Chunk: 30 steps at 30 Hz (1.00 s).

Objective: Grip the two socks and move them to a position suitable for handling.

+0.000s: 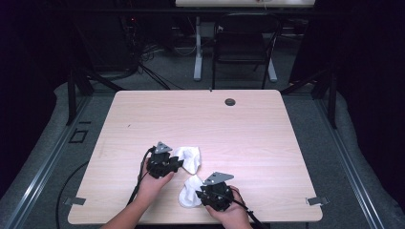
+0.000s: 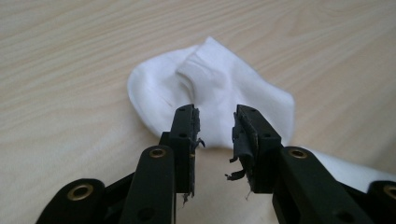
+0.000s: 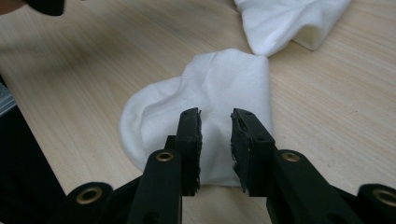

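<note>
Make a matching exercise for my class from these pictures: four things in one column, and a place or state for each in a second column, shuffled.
Things
1. left gripper
2. right gripper
3. round grey grommet
4. black chair

Places or states
A. on the floor beyond the table's far edge
B. open, over the sock farther from the person
C. set in the tabletop near its far edge
D. open, over the sock nearer the person

Pairs: 1-B, 2-D, 3-C, 4-A
</note>
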Each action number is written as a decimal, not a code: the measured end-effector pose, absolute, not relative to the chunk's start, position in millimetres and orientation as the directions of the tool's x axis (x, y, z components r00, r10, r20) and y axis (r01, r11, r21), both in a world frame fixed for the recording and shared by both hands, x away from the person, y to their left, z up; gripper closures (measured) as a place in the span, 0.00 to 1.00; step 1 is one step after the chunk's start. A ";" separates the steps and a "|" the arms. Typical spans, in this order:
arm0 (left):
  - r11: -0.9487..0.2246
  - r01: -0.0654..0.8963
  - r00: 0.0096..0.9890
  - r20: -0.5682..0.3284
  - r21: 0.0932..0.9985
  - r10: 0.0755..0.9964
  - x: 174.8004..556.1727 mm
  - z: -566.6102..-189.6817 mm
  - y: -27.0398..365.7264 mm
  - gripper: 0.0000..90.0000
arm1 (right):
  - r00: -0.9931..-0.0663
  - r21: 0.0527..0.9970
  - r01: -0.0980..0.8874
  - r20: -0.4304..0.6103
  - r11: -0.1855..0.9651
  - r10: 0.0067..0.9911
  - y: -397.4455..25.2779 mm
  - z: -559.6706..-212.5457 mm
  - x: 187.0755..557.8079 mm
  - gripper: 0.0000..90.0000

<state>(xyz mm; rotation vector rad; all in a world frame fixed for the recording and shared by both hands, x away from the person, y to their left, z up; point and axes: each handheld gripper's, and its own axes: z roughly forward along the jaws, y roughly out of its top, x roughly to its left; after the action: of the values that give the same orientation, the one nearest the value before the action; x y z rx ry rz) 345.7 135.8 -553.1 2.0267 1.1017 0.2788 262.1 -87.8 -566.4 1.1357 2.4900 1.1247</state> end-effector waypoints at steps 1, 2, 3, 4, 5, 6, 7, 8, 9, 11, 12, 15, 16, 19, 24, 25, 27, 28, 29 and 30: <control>-0.308 0.601 0.608 -0.172 0.738 0.775 337.5 -552.1 139.9 0.76 | -0.687 0.708 0.572 0.139 0.413 0.713 -88.0 -566.5 262.4 0.81; -0.305 0.605 0.614 -0.188 0.735 0.766 328.3 -552.8 143.7 0.76 | -0.686 0.706 0.575 0.141 0.413 0.714 -89.7 -564.7 263.3 0.81; -0.312 0.607 0.622 -0.192 0.731 0.759 323.5 -553.2 145.6 0.75 | -0.683 0.709 0.576 0.143 0.407 0.717 -89.9 -564.4 263.2 0.81; -0.313 0.610 0.626 -0.201 0.728 0.754 318.6 -553.9 147.0 0.75 | -0.686 0.708 0.573 0.139 0.413 0.714 -90.6 -563.6 263.4 0.81; -0.315 0.612 0.629 -0.205 0.725 0.750 314.7 -554.3 147.8 0.75 | -0.691 0.711 0.568 0.138 0.415 0.709 -90.8 -563.4 263.7 0.81; -0.315 0.612 0.629 -0.205 0.725 0.750 314.7 -554.3 147.8 0.75 | -0.691 0.711 0.568 0.138 0.415 0.709 -90.8 -563.4 263.7 0.81; -0.324 0.612 0.640 -0.212 0.721 0.738 303.3 -554.8 149.5 0.76 | -0.701 0.715 0.559 0.138 0.419 0.699 -90.0 -562.2 262.9 0.80; -0.323 0.615 0.642 -0.220 0.719 0.734 298.6 -555.1 150.3 0.76 | -0.705 0.716 0.554 0.132 0.425 0.697 -89.6 -561.5 262.4 0.79; -0.328 0.616 0.649 -0.225 0.716 0.727 294.6 -555.4 150.7 0.77 | -0.711 0.722 0.547 0.133 0.424 0.690 -88.4 -561.2 261.3 0.79; -0.342 0.617 0.657 -0.225 0.708 0.720 288.0 -556.1 150.2 0.77 | -0.732 0.729 0.523 0.119 0.441 0.671 -85.5 -560.1 259.0 0.78; -0.347 0.620 0.661 -0.231 0.703 0.714 283.7 -556.4 150.0 0.77 | -0.738 0.730 0.517 0.116 0.446 0.665 -84.0 -560.1 257.8 0.77; -0.366 0.618 0.674 -0.229 0.696 0.703 275.6 -558.3 148.9 0.79 | -0.764 0.731 0.491 0.100 0.474 0.638 -77.9 -561.1 253.3 0.75; -0.368 0.618 0.676 -0.230 0.695 0.700 273.7 -559.5 148.5 0.79 | -0.767 0.734 0.486 0.098 0.474 0.634 -75.8 -562.2 252.2 0.74; -0.383 0.612 0.678 -0.210 0.692 0.704 271.4 -563.1 147.1 0.79 | -0.799 0.711 0.464 0.078 0.528 0.597 -68.5 -566.2 249.6 0.70; -0.378 0.604 0.681 -0.210 0.701 0.701 269.3 -563.2 144.4 0.80 | -0.814 0.690 0.416 -0.007 0.592 0.580 -58.8 -572.1 245.0 0.77; -0.376 0.608 0.682 -0.218 0.699 0.699 268.8 -563.3 143.8 0.81 | -0.812 0.686 0.415 -0.016 0.597 0.584 -58.6 -572.4 245.4 0.80; -0.375 0.607 0.682 -0.218 0.701 0.698 267.6 -563.7 142.1 0.81 | -0.804 0.684 0.436 0.005 0.585 0.594 -59.5 -572.2 246.7 0.86; -0.375 0.607 0.682 -0.218 0.701 0.698 267.6 -563.7 142.1 0.82 | -0.798 0.688 0.444 0.011 0.575 0.603 -59.9 -572.0 247.0 0.90; -0.381 0.601 0.688 -0.212 0.703 0.694 266.1 -563.7 140.8 0.82 | -0.795 0.688 0.448 0.016 0.571 0.606 -60.6 -571.4 247.4 0.93; -0.387 0.596 0.694 -0.210 0.704 0.689 264.9 -563.5 139.8 0.82 | -0.794 0.692 0.449 0.018 0.566 0.608 -61.0 -571.2 247.6 0.94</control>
<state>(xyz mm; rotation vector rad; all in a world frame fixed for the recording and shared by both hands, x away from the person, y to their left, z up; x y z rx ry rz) 264.9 139.8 -563.5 2.1049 0.9799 0.1478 247.6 -61.0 -571.2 0.8839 2.5770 1.0447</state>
